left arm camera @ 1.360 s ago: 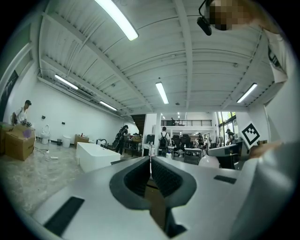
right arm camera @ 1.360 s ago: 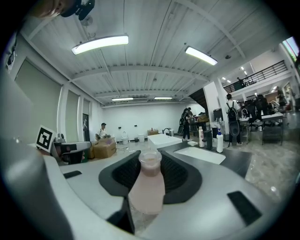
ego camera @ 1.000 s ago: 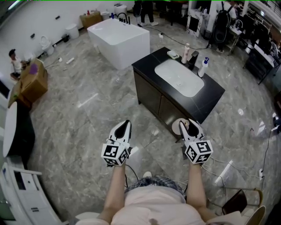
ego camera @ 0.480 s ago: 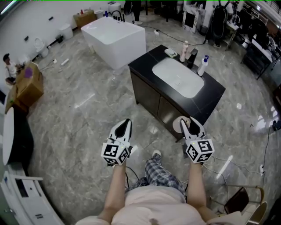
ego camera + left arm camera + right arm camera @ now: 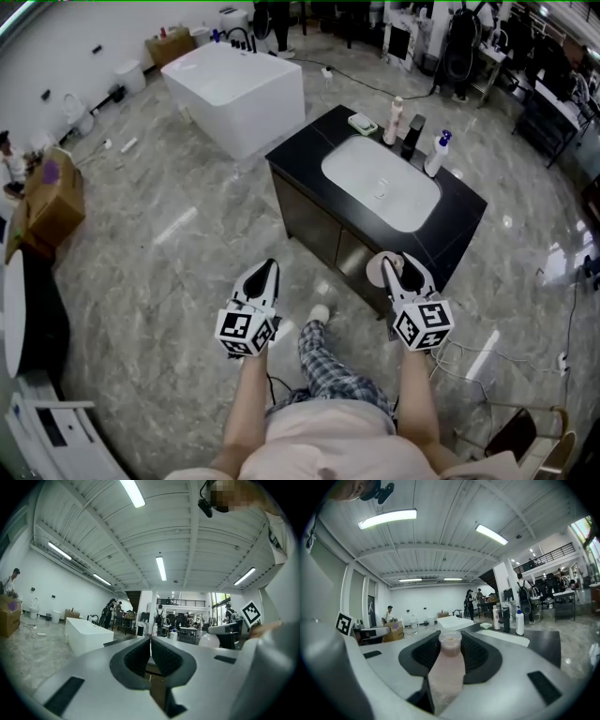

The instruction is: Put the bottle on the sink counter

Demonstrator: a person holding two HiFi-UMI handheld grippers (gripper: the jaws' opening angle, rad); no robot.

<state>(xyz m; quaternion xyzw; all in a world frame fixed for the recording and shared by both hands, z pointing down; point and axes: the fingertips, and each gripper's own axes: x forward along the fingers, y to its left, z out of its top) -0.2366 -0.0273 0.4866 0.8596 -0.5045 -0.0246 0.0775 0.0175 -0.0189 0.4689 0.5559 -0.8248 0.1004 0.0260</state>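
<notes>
Two grippers: left gripper (image 5: 266,270) closed, empty; right gripper (image 5: 401,267) clamps pink bottle (image 5: 447,665).
Change: sink counter (image 5: 464,206) nearer than a second ago.
Meaning: approach under way; placing pending.

No words, brands or numbers can be read. The white cube (image 5: 246,333) on the left gripper (image 5: 268,269) and the white cube (image 5: 422,324) on the right gripper (image 5: 397,264) bear only black square code patterns.

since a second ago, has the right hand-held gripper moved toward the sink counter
Yes. The right hand-held gripper, holding the bottle, has come nearer the sink counter, which now looms larger ahead in the head view.
</notes>
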